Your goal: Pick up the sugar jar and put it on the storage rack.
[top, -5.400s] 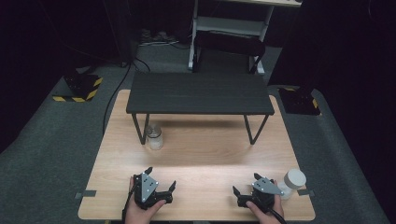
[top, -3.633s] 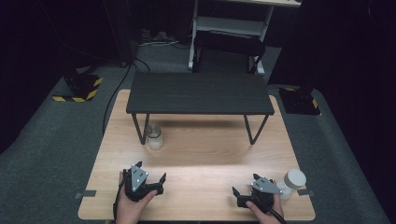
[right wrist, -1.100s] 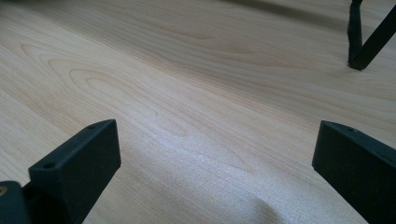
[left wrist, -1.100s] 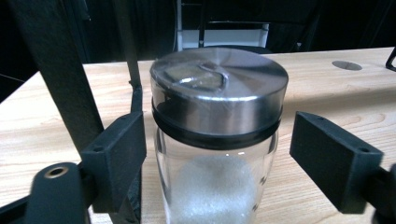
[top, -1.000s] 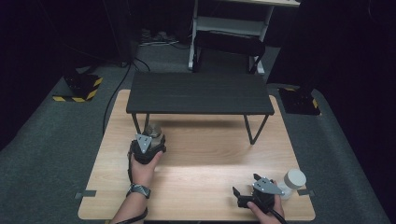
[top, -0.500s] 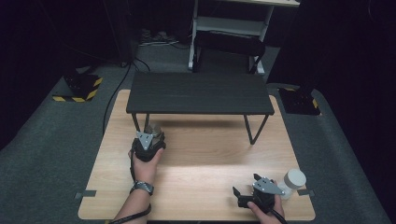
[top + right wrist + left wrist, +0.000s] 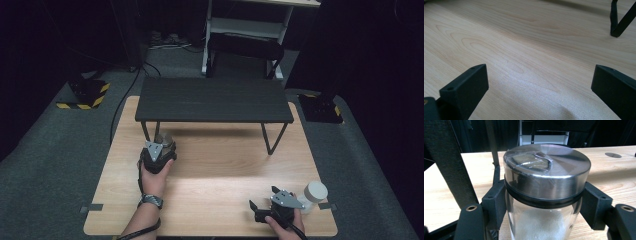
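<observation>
**Left gripper closes around glass jar beside black shelf**

At the left of the wooden table (image 7: 210, 170), seen from the high view, a person's left hand (image 7: 153, 179) reaches forward with the left gripper (image 7: 159, 146) to a small glass jar (image 7: 164, 139) standing upright near the front left leg of the low black shelf (image 7: 214, 99). The left gripper view shows the jar (image 7: 544, 202) squarely between the two black jaws, one pressed against each side just under the lid: the gripper is clamped on the jar. The jar's steel lid (image 7: 547, 172) is still on, sealed under a film of clear wrap, and white grains fill the lower part of the glass. A thin black shelf leg (image 7: 492, 145) rises just behind the jar.

The middle of the table lies bare under the shelf's shadow.

At the right, near the front edge, the right gripper (image 7: 265, 196) rests low over the wood, held in the person's right hand (image 7: 280, 220). The right gripper view shows its jaws standing wide apart with nothing between them but the wood grain (image 7: 529, 50), and the foot of a shelf leg (image 7: 617, 22) farther off. Just beside this gripper, on its outer side, stands a white round container (image 7: 315, 196), apart from the jaws.
</observation>
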{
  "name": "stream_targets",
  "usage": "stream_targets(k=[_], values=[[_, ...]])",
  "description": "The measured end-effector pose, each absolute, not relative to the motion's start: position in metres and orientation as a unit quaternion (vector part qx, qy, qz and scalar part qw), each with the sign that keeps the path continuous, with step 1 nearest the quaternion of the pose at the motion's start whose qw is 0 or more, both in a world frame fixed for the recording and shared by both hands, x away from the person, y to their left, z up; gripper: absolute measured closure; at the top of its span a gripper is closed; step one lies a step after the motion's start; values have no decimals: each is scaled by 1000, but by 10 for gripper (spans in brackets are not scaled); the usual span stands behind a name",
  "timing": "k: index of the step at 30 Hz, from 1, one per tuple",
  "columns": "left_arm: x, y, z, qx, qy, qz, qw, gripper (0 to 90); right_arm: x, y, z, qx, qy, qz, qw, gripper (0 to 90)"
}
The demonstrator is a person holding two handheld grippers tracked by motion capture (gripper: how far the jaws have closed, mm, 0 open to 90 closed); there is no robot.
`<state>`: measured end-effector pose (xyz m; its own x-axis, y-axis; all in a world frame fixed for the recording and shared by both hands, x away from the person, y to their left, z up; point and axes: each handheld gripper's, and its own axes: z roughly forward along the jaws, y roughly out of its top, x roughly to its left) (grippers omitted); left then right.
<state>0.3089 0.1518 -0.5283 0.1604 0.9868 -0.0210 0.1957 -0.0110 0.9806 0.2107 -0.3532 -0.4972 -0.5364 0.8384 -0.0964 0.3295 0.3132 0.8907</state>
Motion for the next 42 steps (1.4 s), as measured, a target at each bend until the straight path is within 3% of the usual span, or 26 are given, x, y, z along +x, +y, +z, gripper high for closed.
stream_targets(k=[27,42], values=[[264,163,-514,612,462,386,513,317,212,-352,-494,397,761,428,285,6],[235,146,-476,622,425,381,535,317,213,-354,-493,396,761,429,281,6]])
